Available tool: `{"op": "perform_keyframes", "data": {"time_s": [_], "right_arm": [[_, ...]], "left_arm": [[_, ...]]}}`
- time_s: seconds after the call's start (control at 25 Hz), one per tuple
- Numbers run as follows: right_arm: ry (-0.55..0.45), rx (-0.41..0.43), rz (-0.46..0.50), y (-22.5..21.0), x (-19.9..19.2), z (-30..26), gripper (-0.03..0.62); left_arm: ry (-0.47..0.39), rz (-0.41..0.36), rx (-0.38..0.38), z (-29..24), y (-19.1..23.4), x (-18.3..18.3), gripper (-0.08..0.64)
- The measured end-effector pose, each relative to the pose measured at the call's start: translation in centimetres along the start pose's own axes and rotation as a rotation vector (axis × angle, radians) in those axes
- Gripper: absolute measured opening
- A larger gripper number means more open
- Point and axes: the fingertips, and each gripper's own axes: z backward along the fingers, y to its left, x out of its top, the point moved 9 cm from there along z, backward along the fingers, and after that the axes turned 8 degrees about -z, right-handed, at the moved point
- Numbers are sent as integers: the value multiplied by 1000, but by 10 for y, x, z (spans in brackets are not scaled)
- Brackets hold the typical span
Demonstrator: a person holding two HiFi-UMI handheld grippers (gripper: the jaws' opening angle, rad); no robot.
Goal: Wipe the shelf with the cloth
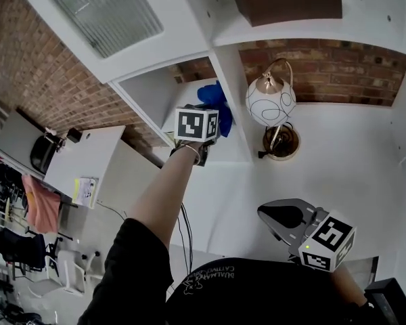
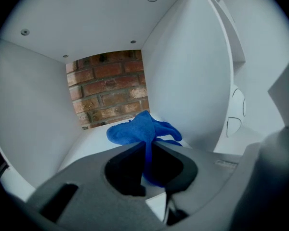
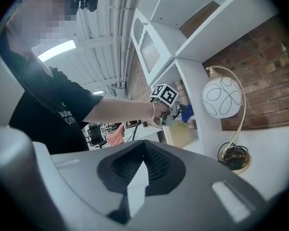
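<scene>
Your left claw reaches into the shelf compartment at the upper centre of the head view. The cloth sits between its jaws and spills ahead onto the shelf floor, in front of the brick wall at the back. Right of the compartment's side panel, the lamp stands on the table. Your right claw is at the lower right, over the table and well apart from the lamp.
</scene>
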Motion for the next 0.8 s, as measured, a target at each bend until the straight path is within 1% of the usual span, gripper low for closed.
{"op": "perform_keyframes", "data": {"time_s": [0.24,0.36,0.48,0.56,0.68,0.8], "right_arm": [[15,50,5,-13,-1,-15,8],[33,67,2,-20,-1,-23,8],[46,103,2,-21,0,-32,8],[54,118,9,-22,1,-36,8],[59,131,2,-24,1,-39,8],[67,155,-7,-23,0,-43,9]], "left_arm": [[-12,21,-14,0,-2,-3,26],[-36,-18,-28,0,-6,-3,26],[-59,-23,-71,-1,-17,0,26],[-69,-44,-97,-2,-28,3,26],[-92,-72,-94,-3,-37,5,25],[-103,-74,-95,-4,-37,5,25]]}}
